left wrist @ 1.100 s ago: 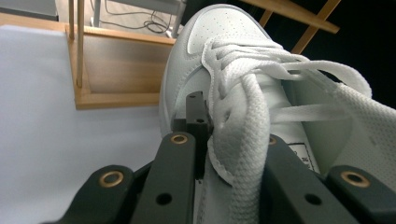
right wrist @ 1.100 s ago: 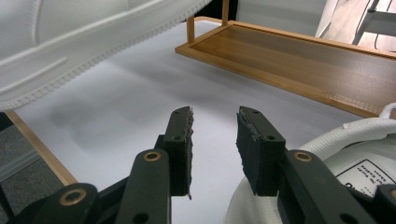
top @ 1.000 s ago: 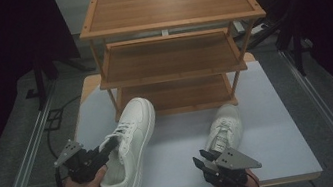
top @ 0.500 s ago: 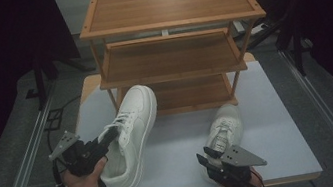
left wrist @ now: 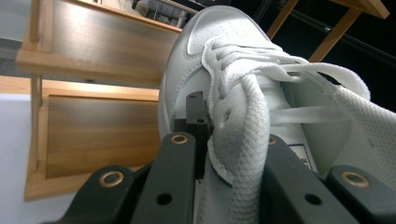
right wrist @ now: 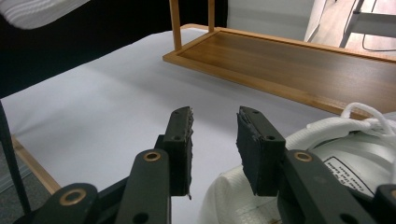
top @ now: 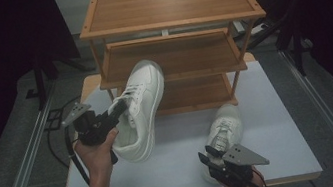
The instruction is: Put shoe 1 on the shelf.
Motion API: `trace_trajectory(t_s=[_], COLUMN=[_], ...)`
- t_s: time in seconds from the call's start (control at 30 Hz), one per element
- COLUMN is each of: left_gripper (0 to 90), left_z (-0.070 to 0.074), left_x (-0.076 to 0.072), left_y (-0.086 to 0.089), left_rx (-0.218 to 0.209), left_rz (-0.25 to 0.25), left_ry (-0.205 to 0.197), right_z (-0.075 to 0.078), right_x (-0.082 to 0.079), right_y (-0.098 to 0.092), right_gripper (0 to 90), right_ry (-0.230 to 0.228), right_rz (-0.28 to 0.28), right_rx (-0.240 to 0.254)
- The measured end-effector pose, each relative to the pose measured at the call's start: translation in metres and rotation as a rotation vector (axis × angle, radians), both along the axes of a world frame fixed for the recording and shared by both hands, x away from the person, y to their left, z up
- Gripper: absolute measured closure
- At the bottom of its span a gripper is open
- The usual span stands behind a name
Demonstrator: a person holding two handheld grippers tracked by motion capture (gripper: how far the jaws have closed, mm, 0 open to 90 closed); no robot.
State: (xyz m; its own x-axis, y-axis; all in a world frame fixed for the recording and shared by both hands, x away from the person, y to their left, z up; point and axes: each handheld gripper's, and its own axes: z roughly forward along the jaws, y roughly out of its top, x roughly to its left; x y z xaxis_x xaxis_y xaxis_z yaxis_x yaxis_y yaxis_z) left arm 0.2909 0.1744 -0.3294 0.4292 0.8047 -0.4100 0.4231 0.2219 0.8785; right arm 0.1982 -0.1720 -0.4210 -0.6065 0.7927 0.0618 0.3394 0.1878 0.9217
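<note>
1. Nearest the person, the right gripper (top: 215, 158) sits low at the front edge of the white table (top: 280, 121). Its jaws stand apart with nothing between them; in the right gripper view (right wrist: 214, 140) they hang just above the heel of a shoe without pinching it.
2. That second white shoe (top: 224, 127) lies flat on the table directly ahead of the right gripper, toe pointing toward the rack; its laces and printed insole (right wrist: 348, 168) show beside the right jaw.
3. To the left, the left gripper (top: 119, 112) is clamped on the lifted white shoe (top: 139, 110), the jaws pinching its side wall by the laces, as the left gripper view (left wrist: 219, 144) shows close up. A hand (top: 97, 152) holds the gripper from below.
4. The lifted shoe is clear of the table, tilted, heel low and toe (left wrist: 224, 28) raised toward the rack's middle shelf.
5. Beyond stands the wooden shoe rack (top: 168, 4) with three tiers; its front left post (top: 97, 59) rises just left of the raised toe, and the middle shelf's front edge (top: 191, 73) lies just behind it.
6. The bottom shelf (right wrist: 289, 63) stretches beyond the resting shoe.
</note>
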Motion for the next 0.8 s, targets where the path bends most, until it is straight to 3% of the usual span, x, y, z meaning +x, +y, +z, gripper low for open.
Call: trace_trajectory(t_s=[0.53,0.8], left_gripper=[83.6,83.6], left_z=[0.017,0.025], left_x=[0.040,0.061], left_y=[-0.010,-0.020], left_rx=[0.002,-0.022], left_rz=[0.056,0.061], left_ry=[0.001,0.002], right_z=[0.000,0.000], right_x=[0.001,0.001], right_y=[-0.003,-0.003], right_gripper=[65.3,65.3], right_ry=[0.001,0.002], right_rz=[-0.008,-0.007], right_rx=[0.000,-0.001])
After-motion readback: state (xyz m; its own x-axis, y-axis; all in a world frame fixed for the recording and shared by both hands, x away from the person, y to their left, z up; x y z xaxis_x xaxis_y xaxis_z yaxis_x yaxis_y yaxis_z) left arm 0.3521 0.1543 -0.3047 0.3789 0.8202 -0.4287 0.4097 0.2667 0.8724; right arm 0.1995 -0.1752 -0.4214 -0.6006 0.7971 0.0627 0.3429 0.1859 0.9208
